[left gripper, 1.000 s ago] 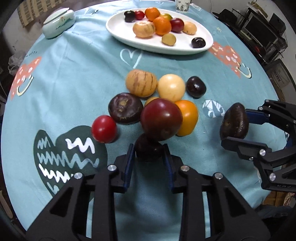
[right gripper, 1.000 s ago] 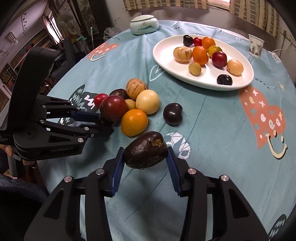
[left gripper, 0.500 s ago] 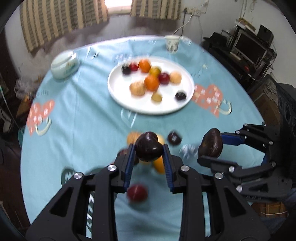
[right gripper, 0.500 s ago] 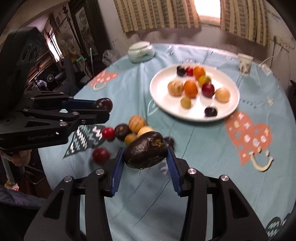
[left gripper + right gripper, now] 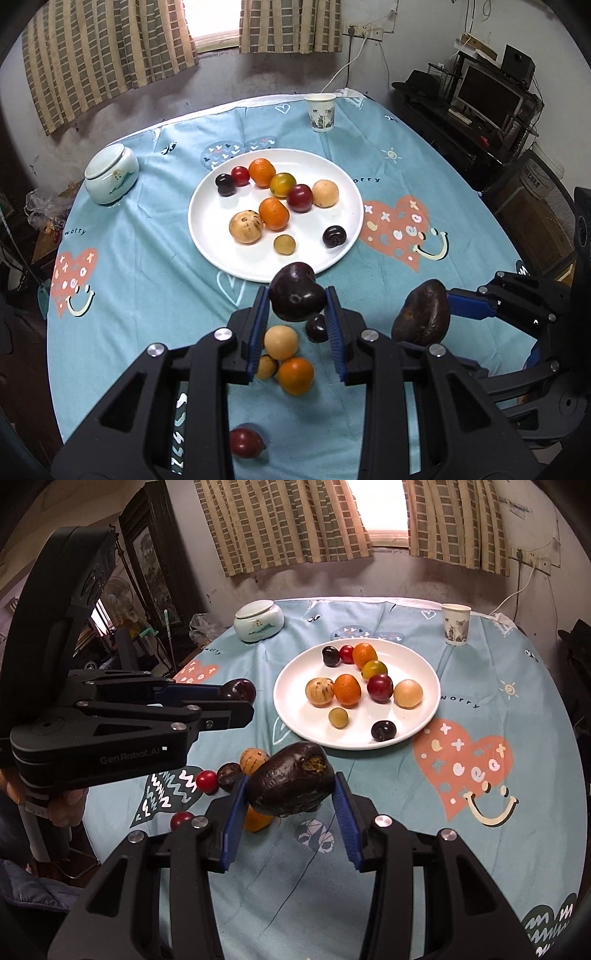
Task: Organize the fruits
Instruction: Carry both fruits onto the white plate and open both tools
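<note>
Above the blue printed cloth (image 5: pixel 147 288), left gripper (image 5: pixel 297 308) clamps a smooth, glossy dark plum (image 5: pixel 295 297) w/ jaws nearly closed. Right gripper (image 5: pixel 290 794) pinches a wrinkled brown-black fruit (image 5: pixel 290 782), jaws wider, split tip showing orange pulp. Both hang near a round white plate (image 5: pixel 210 236) of fruit; loose fruit (image 5: pixel 281 342) sits below.

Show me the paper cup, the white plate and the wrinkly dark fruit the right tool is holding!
paper cup (image 5: pixel 320 112), left wrist view, middle of its side wall.
white plate (image 5: pixel 216 242), left wrist view, bare patch near its left rim.
wrinkly dark fruit (image 5: pixel 290 781), right wrist view, middle of its skin.
</note>
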A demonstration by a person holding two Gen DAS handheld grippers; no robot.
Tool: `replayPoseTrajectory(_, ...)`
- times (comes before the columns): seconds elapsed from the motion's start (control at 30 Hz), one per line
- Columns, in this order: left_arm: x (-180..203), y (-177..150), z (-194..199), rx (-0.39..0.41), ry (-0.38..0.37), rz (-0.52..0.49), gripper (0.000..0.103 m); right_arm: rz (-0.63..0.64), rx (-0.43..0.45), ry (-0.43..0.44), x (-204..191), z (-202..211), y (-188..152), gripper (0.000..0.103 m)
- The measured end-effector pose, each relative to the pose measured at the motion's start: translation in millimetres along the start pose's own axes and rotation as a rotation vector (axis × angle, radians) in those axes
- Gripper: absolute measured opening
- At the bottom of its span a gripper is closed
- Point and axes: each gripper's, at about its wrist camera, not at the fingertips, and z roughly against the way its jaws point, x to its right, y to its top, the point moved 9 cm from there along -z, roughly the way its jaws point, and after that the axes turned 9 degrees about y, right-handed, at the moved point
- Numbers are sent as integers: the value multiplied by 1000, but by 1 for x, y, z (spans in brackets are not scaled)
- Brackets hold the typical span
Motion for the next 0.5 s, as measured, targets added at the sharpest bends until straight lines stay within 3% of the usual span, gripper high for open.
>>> replayPoseTrajectory(0.5,-12,15,-43,-56,10,18,31,-29,-47,12,22,-30,9,46)
